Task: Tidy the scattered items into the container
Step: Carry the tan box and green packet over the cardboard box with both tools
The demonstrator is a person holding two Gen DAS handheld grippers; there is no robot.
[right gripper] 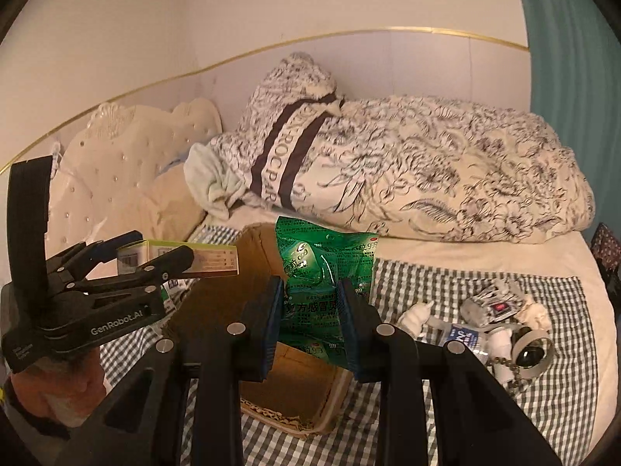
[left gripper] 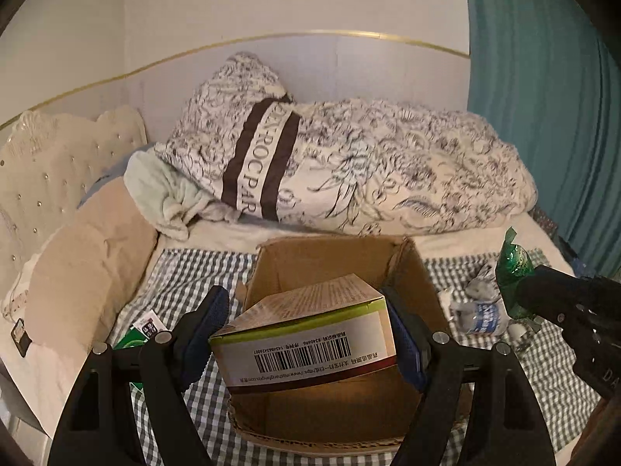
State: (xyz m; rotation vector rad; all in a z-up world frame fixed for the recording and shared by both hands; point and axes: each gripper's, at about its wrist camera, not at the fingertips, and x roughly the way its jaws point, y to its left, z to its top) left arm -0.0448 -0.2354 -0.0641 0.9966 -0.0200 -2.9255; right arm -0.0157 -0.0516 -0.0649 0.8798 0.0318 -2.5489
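Observation:
An open cardboard box sits on the checked cloth on the bed; it also shows in the right wrist view. My left gripper is shut on a medicine carton with a barcode, held above the box opening; the carton shows in the right wrist view. My right gripper is shut on a green medicine packet, held over the box's right side; the packet shows in the left wrist view. Scattered items lie right of the box: a small plastic bottle, crumpled paper, a tape roll.
A checked cloth covers the near bed. A rolled floral quilt lies behind the box, a beige pillow at left. A green pack lies left of the box. A teal curtain hangs at right.

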